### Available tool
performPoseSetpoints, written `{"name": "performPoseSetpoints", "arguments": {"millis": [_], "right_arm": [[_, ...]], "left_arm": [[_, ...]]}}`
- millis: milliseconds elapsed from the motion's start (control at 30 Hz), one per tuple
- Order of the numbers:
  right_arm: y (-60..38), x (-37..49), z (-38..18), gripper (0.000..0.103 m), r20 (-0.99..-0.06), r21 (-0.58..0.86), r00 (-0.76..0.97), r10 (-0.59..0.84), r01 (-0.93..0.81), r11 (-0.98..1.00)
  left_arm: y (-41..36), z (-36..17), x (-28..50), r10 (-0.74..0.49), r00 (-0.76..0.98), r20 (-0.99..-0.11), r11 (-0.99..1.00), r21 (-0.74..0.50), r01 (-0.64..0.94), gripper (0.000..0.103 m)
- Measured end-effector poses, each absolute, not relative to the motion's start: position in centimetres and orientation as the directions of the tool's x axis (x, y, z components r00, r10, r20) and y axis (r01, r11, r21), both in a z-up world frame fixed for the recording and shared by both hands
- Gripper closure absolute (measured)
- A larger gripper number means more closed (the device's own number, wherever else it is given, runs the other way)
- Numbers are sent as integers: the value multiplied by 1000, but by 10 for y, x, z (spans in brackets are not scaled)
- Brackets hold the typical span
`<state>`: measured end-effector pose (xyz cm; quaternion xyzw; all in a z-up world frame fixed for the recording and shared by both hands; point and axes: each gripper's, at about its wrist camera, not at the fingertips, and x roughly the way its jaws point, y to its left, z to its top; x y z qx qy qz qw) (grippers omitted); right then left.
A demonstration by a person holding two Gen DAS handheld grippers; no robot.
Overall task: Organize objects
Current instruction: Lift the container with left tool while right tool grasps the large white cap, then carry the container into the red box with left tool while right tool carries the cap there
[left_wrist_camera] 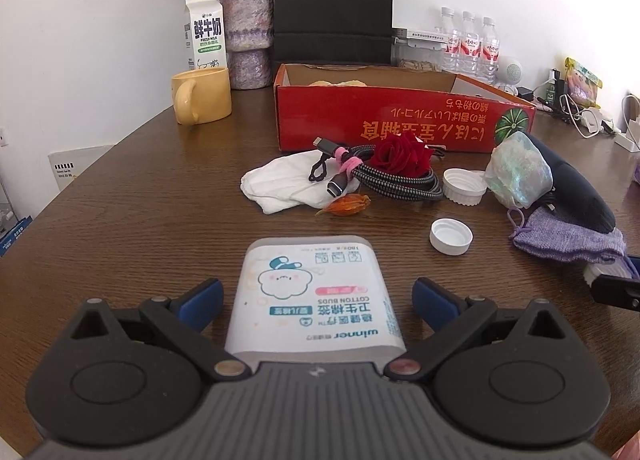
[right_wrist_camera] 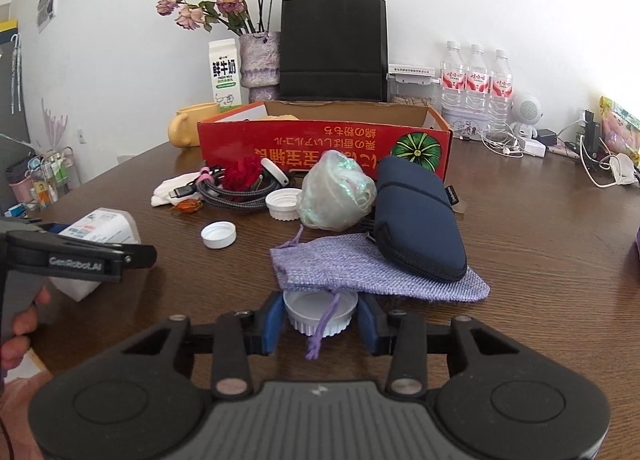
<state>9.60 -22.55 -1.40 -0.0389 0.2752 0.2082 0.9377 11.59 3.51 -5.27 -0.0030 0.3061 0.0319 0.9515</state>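
Tabletop [left_wrist_camera: 140,188]: dark brown wood grain, rounded edge.

Cotton bud box [left_wrist_camera: 316,292]: translucent plastic, rounded corners, white paper label with a cartoon cloud. It lies flat between the blue fingers of the left hand-held gripper [left_wrist_camera: 316,296], which stand wide with a gap on each side of the box.

Ribbed jar lid [right_wrist_camera: 320,312]: white plastic, round, fluted rim, open side up. The right hand-held gripper [right_wrist_camera: 320,320] has its blue pads set narrow against both sides of it. A purple drawstring trails across the lid.

Knit pouch [right_wrist_camera: 376,272]: lavender, coarse weave, flat, just beyond the lid; a navy zip case [right_wrist_camera: 420,216], soft and oval, rests partly on it.

Iridescent wrap [right_wrist_camera: 336,192]: crumpled, pearly film, bunched beside the case.

Second ribbed lid [left_wrist_camera: 464,186] and a smooth white bottle cap [left_wrist_camera: 451,236]: both loose, open side up.

Braided cable [left_wrist_camera: 392,180]: grey-black, coiled, bound with a pink tie, partly lying on a white cloth [left_wrist_camera: 288,184]. A red rose [left_wrist_camera: 400,156] sits on the coil.

Red cardboard box [left_wrist_camera: 400,120]: open top, printed sides; pale rounded items inside, only partly visible.

Yellow mug [left_wrist_camera: 202,96]: glossy ceramic; contents not visible.
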Motion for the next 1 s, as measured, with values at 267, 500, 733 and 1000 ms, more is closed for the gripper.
{"name": "performPoseSetpoints", "arguments": {"millis": [267, 500, 733, 1000], "right_arm": [[-228, 56, 18, 64, -424, 45, 777, 465, -495, 868], [-220, 85, 10, 64, -462, 30, 786, 410, -448, 893], [-218, 117, -25, 64, -540, 49, 766, 349, -386, 921], [-217, 117, -25, 57, -529, 42, 774, 348, -386, 922]], "left_arm": [[34, -53, 117, 67, 809, -584, 998, 24, -66, 0], [34, -53, 117, 64, 809, -585, 998, 26, -60, 0], [34, -53, 117, 62, 808, -586, 998, 23, -61, 0], [39, -53, 105, 84, 812, -577, 995, -2, -104, 0]]}}
